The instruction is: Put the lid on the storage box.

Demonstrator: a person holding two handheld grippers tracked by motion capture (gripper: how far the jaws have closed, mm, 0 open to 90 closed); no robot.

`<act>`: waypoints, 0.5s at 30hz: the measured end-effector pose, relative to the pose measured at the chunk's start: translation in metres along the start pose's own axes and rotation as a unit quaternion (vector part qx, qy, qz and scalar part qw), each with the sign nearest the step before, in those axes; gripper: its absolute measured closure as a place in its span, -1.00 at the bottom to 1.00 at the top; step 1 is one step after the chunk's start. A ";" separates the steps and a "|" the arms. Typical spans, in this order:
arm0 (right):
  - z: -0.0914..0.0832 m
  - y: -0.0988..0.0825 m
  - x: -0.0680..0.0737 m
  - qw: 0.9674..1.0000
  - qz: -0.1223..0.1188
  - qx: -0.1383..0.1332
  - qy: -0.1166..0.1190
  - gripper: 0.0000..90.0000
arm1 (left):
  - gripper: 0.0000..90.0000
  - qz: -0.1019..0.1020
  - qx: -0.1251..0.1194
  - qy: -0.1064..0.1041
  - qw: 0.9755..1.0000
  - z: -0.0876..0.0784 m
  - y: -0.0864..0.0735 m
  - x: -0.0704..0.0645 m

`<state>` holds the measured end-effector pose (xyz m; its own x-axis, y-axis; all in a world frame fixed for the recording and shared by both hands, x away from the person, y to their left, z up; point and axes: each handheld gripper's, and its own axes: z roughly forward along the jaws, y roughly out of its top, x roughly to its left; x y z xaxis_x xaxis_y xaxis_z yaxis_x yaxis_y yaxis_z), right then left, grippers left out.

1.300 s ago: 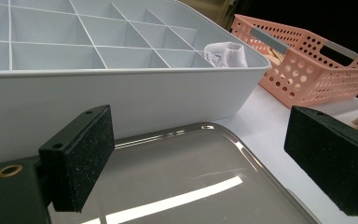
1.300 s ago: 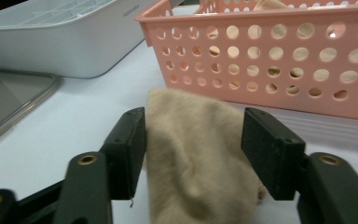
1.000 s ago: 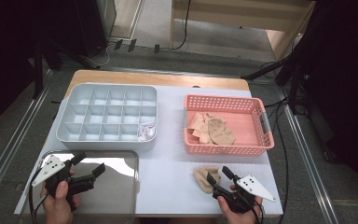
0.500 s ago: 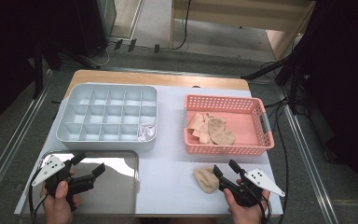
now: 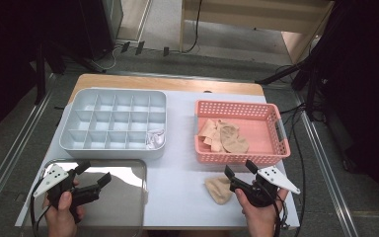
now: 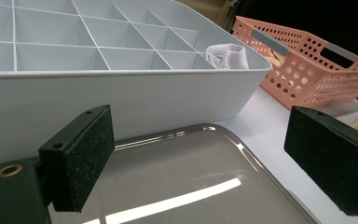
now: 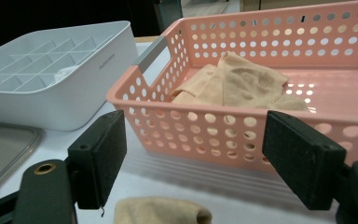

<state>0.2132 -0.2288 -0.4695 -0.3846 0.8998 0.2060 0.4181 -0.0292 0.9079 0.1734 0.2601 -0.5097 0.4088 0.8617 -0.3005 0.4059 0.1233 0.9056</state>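
A rolled beige sock (image 5: 219,189) lies on the white table near the front edge, and its top shows low in the right gripper view (image 7: 161,211). My right gripper (image 5: 239,168) hovers just right of it and a little above. Its jaws have just been opening and stand open (image 7: 198,154) with nothing between the pads. Straight ahead of them is the pink basket (image 7: 205,126) holding loose beige socks (image 7: 242,84). My left gripper (image 5: 95,172) is open over the shiny metal tray (image 5: 123,182), its pads (image 6: 81,154) empty.
A pale grey divided box (image 5: 111,150) stands at the back left, with a white rolled sock (image 5: 155,138) in its near right compartment. The pink basket (image 5: 237,157) sits at the right. A strip of bare table runs between the metal tray and the beige sock.
My right gripper has let go of the beige sock, opened wider and drawn back to the right and upward. The sock stays on the table. The left gripper has not moved.
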 end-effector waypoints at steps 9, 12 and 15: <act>0.012 0.024 -0.004 1.000 0.000 0.004 -0.021 -0.52 | -0.81 -0.002 -0.003 0.001 1.000 -0.001 0.001 0.001; 0.016 0.033 -0.006 1.000 0.000 0.005 -0.026 -0.52 | -0.81 -0.004 -0.004 0.003 1.000 -0.001 0.001 0.001; 0.021 0.039 -0.008 0.999 -0.002 0.008 -0.032 -0.51 | -0.81 -0.004 -0.006 0.002 1.000 -0.002 0.001 0.002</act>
<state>0.2501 -0.2282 -0.4432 -0.3328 0.9263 0.1770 0.4297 -0.0181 0.9028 0.1731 0.2625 -0.5089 0.4022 0.8627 -0.3067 0.3996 0.1360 0.9065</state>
